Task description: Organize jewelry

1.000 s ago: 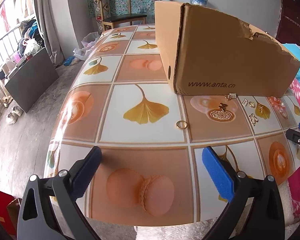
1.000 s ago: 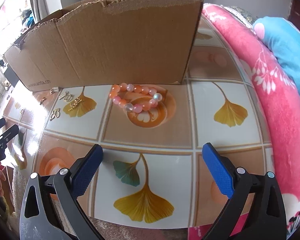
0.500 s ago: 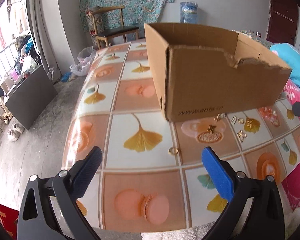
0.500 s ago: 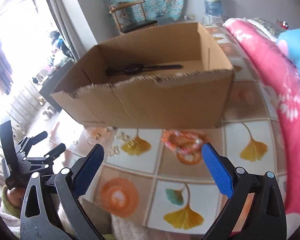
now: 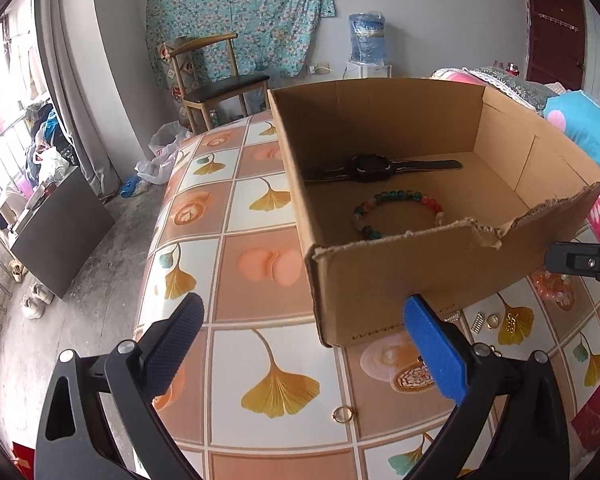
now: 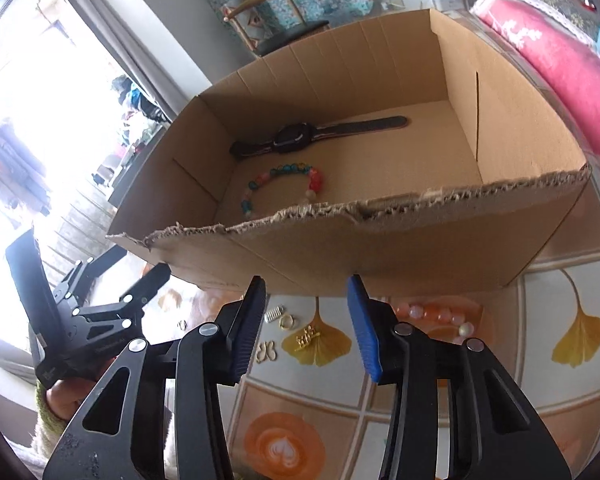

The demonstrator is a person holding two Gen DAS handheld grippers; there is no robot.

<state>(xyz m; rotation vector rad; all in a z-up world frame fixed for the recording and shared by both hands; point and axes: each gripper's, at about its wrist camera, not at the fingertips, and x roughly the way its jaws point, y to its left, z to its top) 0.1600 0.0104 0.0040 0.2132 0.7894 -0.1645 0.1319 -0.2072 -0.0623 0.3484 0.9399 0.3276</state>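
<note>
Left gripper [image 5: 300, 344]: fingers wide apart, empty, held above the table [image 5: 260, 208] edge, w/ the box [image 5: 400, 276] ahead-right.

Ring [image 5: 343, 415]: gold, thin band, flat on the cloth near the front edge, well apart from the rest. Judged v. light, rigid, slippery; prob. skids if nudged. Best pinched across the band, pads coming straight down.

Box: open-top cardboard, torn front rim. Inside, a watch [image 5: 370, 168] w/ dark strap lying flat toward the back, and a multicolour bead bracelet [image 5: 396, 212] in front of it. Both look already sorted.

Small gold/silver pcs [image 6: 296, 330] on the cloth just in front of the box wall: a spring-like silver bit, a ring-shaped pc, a gold clip on the ginkgo print, a pale butterfly-shaped one. Tiny, light, hard; easy to flick away. Exact types too small to tell.

Pink bracelet [image 6: 436, 316]: pale pink/orange beads plus a pearly one, in a loop right of the small pcs, near the box wall. Judged light but floppy, beads round and slick; take across one side of the loop, it will dangle.

Right gripper [image 6: 306, 328]: fingers part-open, narrow gap, nothing between them, hovering over the small pcs.
</note>
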